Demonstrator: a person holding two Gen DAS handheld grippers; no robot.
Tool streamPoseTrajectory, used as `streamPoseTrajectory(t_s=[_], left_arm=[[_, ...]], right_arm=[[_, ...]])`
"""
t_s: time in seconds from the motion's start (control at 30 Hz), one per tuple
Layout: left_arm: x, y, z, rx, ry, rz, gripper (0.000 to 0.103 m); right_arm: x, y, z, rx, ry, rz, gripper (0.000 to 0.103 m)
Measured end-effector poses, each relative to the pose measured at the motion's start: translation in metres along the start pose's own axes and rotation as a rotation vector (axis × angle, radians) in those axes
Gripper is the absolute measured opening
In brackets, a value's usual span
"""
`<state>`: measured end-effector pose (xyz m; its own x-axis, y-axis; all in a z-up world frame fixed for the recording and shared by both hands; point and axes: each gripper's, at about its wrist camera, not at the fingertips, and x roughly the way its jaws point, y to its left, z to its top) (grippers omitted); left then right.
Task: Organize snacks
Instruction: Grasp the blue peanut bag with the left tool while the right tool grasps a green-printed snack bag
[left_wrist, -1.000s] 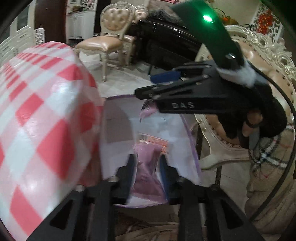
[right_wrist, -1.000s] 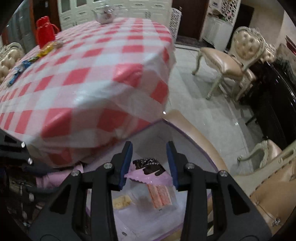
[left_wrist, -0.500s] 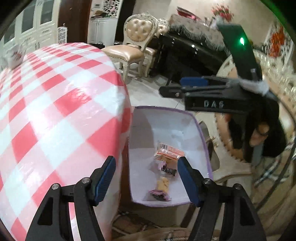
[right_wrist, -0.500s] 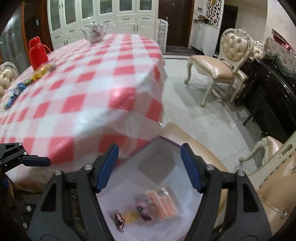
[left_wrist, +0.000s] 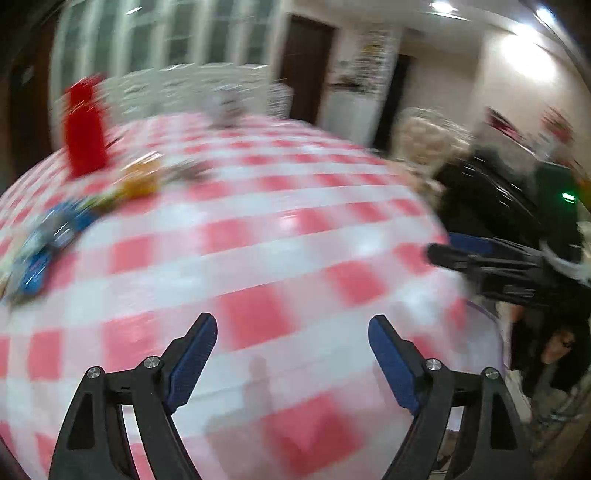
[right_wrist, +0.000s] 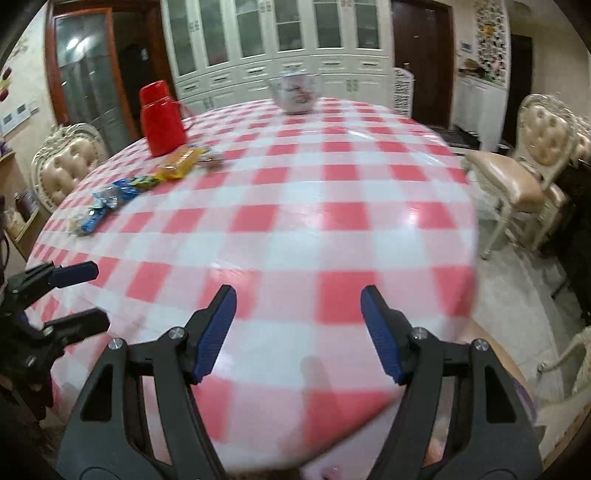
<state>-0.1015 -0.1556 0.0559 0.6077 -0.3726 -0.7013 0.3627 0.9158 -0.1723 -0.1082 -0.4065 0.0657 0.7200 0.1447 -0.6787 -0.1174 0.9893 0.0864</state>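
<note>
Right wrist view shows a big round table (right_wrist: 295, 229) with a red and white checked cloth. It fills most of the picture. A cream chair (right_wrist: 517, 173) stands on the floor to the right of the table, and another chair (right_wrist: 66, 166) sits at the far left. On the far side of the table are a red jug (right_wrist: 162, 118) and a white teapot (right_wrist: 295, 92). The snacks (right_wrist: 144, 184) lie in a line near the jug, on the far left part of the cloth. There are yellow packets close to the jug and blue packets further along. The right gripper (right_wrist: 298, 328) is wide open above the near edge of the table and holds nothing. The left gripper (left_wrist: 291, 354) is wide open too, with nothing between its blue pads (left_wrist: 194, 356). It hangs over the cloth, well apart from the snacks. The left wrist view is very blurry, so the packets there look like smears, maybe the same ones.
</note>
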Motion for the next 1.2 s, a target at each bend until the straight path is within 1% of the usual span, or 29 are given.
streamPoseTrajectory(t_s=[0.07,0.13,0.23,0.3,0.37,0.43,0.47,0.53,0.6,0.67,0.73,0.83,0.9,0.97,1.03,1.1,1.17,1.2], left_arm=[[-0.002,0.037,-0.004,-0.065,0.003,0.067,0.085],[-0.007,0.080,-0.005,-0.117,-0.004,0.165,0.085],[-0.009,0.136,-0.005,-0.163,0.001,0.297,0.085],[-0.007,0.170,-0.002,-0.195,0.017,0.359,0.085],[0.004,0.204,0.006,-0.236,0.047,0.395,0.085],[0.012,0.231,0.011,-0.276,0.085,0.388,0.085],[0.013,0.237,0.012,-0.281,0.086,0.382,0.085],[0.018,0.244,0.018,-0.270,0.089,0.396,0.085],[0.025,0.251,0.025,-0.241,0.105,0.428,0.085],[0.036,0.256,0.032,-0.231,0.119,0.437,0.085],[0.046,0.263,0.038,-0.234,0.137,0.423,0.087],[0.053,0.270,0.046,-0.243,0.123,0.419,0.090],[0.058,0.274,0.049,-0.248,0.115,0.416,0.096],[0.059,0.274,0.050,-0.244,0.116,0.416,0.097],[0.057,0.274,0.048,-0.245,0.103,0.413,0.092],[0.054,0.275,0.047,-0.246,0.081,0.412,0.075],[0.050,0.278,0.047,-0.262,0.064,0.400,0.069],[0.047,0.281,0.045,-0.279,0.052,0.386,0.067]], right_arm=[[0.016,0.023,0.011,-0.031,0.014,0.027,0.073],[0.034,0.048,0.021,-0.079,0.031,0.047,0.074],[0.063,0.086,0.036,-0.154,0.065,0.070,0.074],[0.079,0.105,0.042,-0.195,0.080,0.092,0.074],[0.098,0.124,0.051,-0.223,0.089,0.114,0.074],[0.118,0.138,0.060,-0.221,0.107,0.138,0.074],[0.126,0.142,0.063,-0.207,0.121,0.150,0.074],[0.151,0.155,0.073,-0.171,0.177,0.202,0.074],[0.170,0.169,0.082,-0.166,0.210,0.239,0.074],[0.181,0.184,0.091,-0.191,0.214,0.247,0.074],[0.187,0.190,0.104,-0.192,0.179,0.248,0.074],[0.201,0.175,0.126,-0.110,0.150,0.247,0.075],[0.219,0.153,0.142,-0.013,0.145,0.193,0.075],[0.239,0.137,0.157,0.048,0.142,0.145,0.076],[0.260,0.133,0.170,0.031,0.146,0.118,0.076],[0.280,0.136,0.181,-0.025,0.166,0.097,0.076],[0.299,0.140,0.189,-0.085,0.186,0.089,0.079],[0.304,0.143,0.193,-0.119,0.170,0.082,0.079]])
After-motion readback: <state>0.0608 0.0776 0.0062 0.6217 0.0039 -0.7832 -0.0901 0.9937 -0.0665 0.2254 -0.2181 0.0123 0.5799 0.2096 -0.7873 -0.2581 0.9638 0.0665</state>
